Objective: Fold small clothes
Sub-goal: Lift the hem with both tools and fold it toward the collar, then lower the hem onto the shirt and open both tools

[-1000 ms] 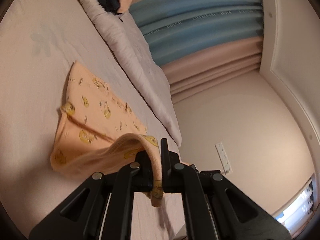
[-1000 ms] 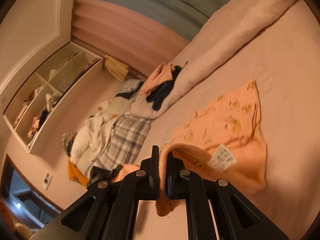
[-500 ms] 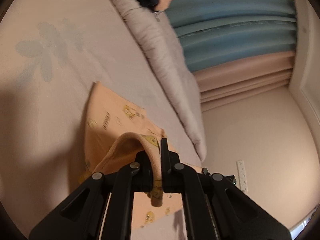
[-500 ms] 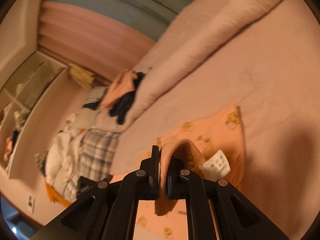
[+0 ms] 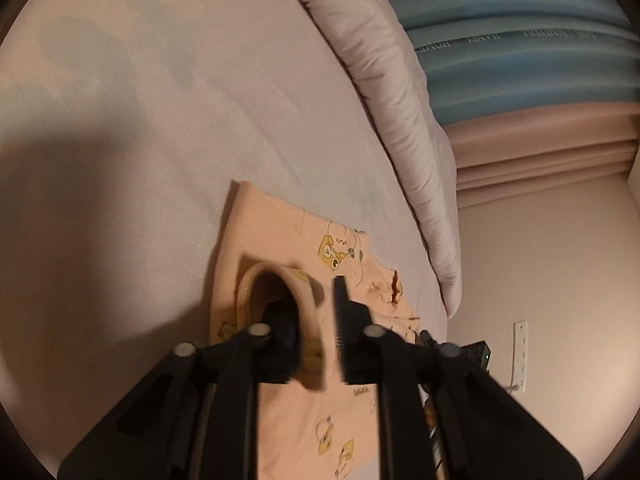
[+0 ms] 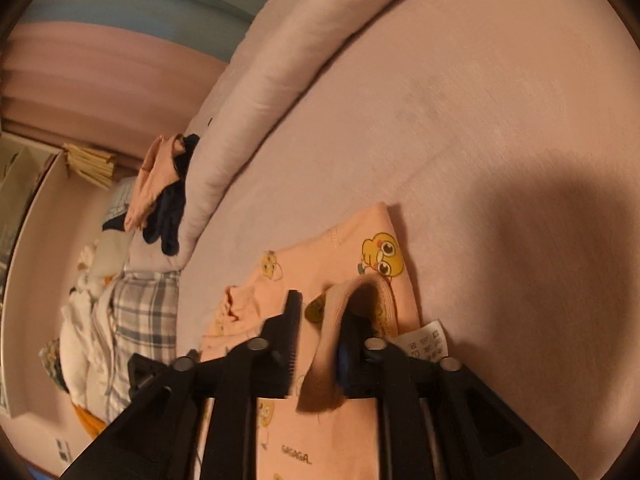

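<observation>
A small peach garment [image 5: 280, 236] [image 6: 340, 248] with yellow cartoon prints lies folded over on the pale bed sheet [image 5: 160, 128]. My left gripper [image 5: 312, 314] hovers low over it, its jaws opening. The ribbed hem [image 5: 276, 276] hangs loosely over the left finger, and a gap shows before the right finger [image 5: 342, 320]. My right gripper [image 6: 320, 322] is also opening. The hem's other end [image 6: 360, 300] drapes over its right finger, clear of the left finger [image 6: 292, 320]. A white care label [image 6: 424, 344] sticks out beside it.
A rolled pale duvet [image 5: 380, 88] [image 6: 280, 80] runs along the bed's far side. Peach and dark clothes [image 6: 160, 192] are piled at its end, above a plaid blanket [image 6: 140, 320]. Blue and pink curtains [image 5: 520, 60] and a wall socket [image 5: 520, 352] lie beyond the bed.
Both grippers came down and forward over the garment, carrying its hem across so the cloth doubled over. Their jaws, clamped on the hem before, now stand apart.
</observation>
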### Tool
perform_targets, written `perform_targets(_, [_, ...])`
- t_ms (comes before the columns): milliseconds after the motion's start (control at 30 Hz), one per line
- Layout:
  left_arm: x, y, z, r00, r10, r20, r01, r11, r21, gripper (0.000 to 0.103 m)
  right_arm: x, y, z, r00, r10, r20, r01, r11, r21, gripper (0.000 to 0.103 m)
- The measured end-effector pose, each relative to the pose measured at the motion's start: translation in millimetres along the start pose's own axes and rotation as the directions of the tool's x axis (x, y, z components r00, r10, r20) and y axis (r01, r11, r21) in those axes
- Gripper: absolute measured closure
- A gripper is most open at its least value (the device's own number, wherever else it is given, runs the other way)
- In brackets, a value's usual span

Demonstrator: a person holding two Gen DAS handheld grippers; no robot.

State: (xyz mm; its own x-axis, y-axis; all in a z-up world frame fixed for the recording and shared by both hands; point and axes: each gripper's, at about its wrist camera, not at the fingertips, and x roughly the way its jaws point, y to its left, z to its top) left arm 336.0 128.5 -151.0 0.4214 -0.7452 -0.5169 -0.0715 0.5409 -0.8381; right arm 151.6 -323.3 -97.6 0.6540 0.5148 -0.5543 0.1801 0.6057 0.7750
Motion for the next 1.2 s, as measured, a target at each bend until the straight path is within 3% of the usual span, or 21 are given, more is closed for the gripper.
perform_targets(33, [-5.0, 0.3, -0.2, 1.0, -0.009, -0.002, 0.009, 1.0, 0.007, 0.069, -6.8, -0.2, -1.9, 1.0, 0.008, -0.001, -0.008, 1.0, 0.0, 0.067])
perform_targets(67, [-12.6, 1.0, -1.9, 1.0, -0.02, 0.001, 0.02, 1.0, 0.01, 0.062, -11.1, 1.4, -3.6, 1.0, 0.022, 0.0, -0.022, 1.0, -0.003, 0.063])
perform_targets(100, [-17.1, 1.1, -3.1, 1.0, -0.026, 0.002, 0.026, 1.0, 0.012, 0.062, -10.8, 4.0, -4.4, 1.0, 0.026, 0.001, -0.026, 1.0, -0.004, 0.058])
perform_targets(233, [-20.5, 0.0, -10.6, 0.997, -0.058, -0.043, 0.06, 0.998, 0.029, 0.064, -18.7, 9.4, -14.5, 0.999, 0.018, -0.03, -0.018, 0.999, -0.028, 0.057])
perform_targets(333, [-9.4, -2.7, -13.5, 0.998, -0.013, -0.063, 0.015, 0.999, 0.036, 0.065, -15.4, 14.7, -19.3, 0.999, -0.01, -0.046, 0.007, 0.998, -0.067, 0.057])
perform_targets(367, [-6.5, -2.1, -13.5, 0.998, -0.01, -0.062, 0.011, 1.0, 0.024, 0.073, -13.0, 16.2, -19.3, 0.999, -0.02, -0.044, 0.017, 0.998, -0.068, 0.059])
perform_targets(400, [-4.8, -2.1, -13.8, 0.998, -0.006, -0.057, 0.007, 1.0, 0.017, 0.083, -11.6, 17.1, -18.6, 0.999, -0.031, -0.042, 0.028, 0.997, -0.07, 0.071])
perform_targets(433, [-1.8, -4.3, -12.5, 0.998, -0.008, -0.057, 0.009, 1.0, 0.017, 0.087, -9.6, 19.8, -17.7, 0.997, -0.051, -0.051, 0.046, 0.995, -0.086, 0.084])
perform_targets(500, [-2.1, -6.7, -13.6, 0.997, -0.047, -0.069, 0.047, 0.999, 0.003, 0.097, -4.2, 28.1, -16.6, 0.991, -0.105, -0.083, 0.094, 0.988, -0.123, 0.093])
perform_targets(567, [-2.8, -9.5, -9.2, 0.994, -0.079, -0.074, 0.076, 0.997, -0.03, 0.097, -2.3, 34.8, -12.4, 0.987, -0.109, -0.119, 0.092, 0.986, -0.136, 0.093])
perform_targets(700, [1.7, -3.6, 8.8, 0.992, -0.127, -0.004, 0.124, 0.979, -0.162, 0.097, 5.9, 35.0, 8.8, 0.995, -0.018, -0.096, 0.017, 1.0, -0.01, 0.093])
perform_targets(767, [1.9, 2.1, 16.7, 0.993, -0.103, 0.053, 0.112, 0.972, -0.206, 0.097, 13.6, 33.1, 18.8, 0.998, 0.01, -0.061, -0.008, 0.999, 0.047, 0.093])
perform_targets(867, [-1.5, 25.3, 24.9, 0.99, -0.054, 0.133, 0.098, 0.931, -0.352, 0.097, 23.5, 8.9, 33.2, 1.0, 0.006, 0.013, -0.009, 0.971, 0.237, 0.091])
perform_targets(933, [-7.2, 37.8, 30.1, 0.983, -0.064, 0.174, 0.128, 0.913, -0.388, 0.09, 23.9, -1.7, 36.6, 0.999, 0.003, 0.049, -0.018, 0.955, 0.297, 0.064])
perform_targets(967, [-11.8, 38.8, 31.4, 0.983, -0.036, 0.178, 0.102, 0.92, -0.378, 0.086, 23.2, -4.1, 37.2, 0.998, -0.005, 0.055, -0.012, 0.952, 0.305, 0.059])
perform_targets(1067, [-30.9, 33.1, 30.3, 0.985, 0.042, 0.169, 0.007, 0.96, -0.279, 0.086, 11.0, -1.0, 34.8, 0.995, -0.01, 0.098, -0.015, 0.967, 0.253, 0.057])
perform_targets(1200, [-51.4, 5.5, 15.3, 0.985, 0.091, 0.148, -0.079, 0.994, -0.081, 0.086, -6.6, 24.6, 25.4, 0.991, -0.064, 0.113, 0.057, 0.996, 0.067, 0.057])
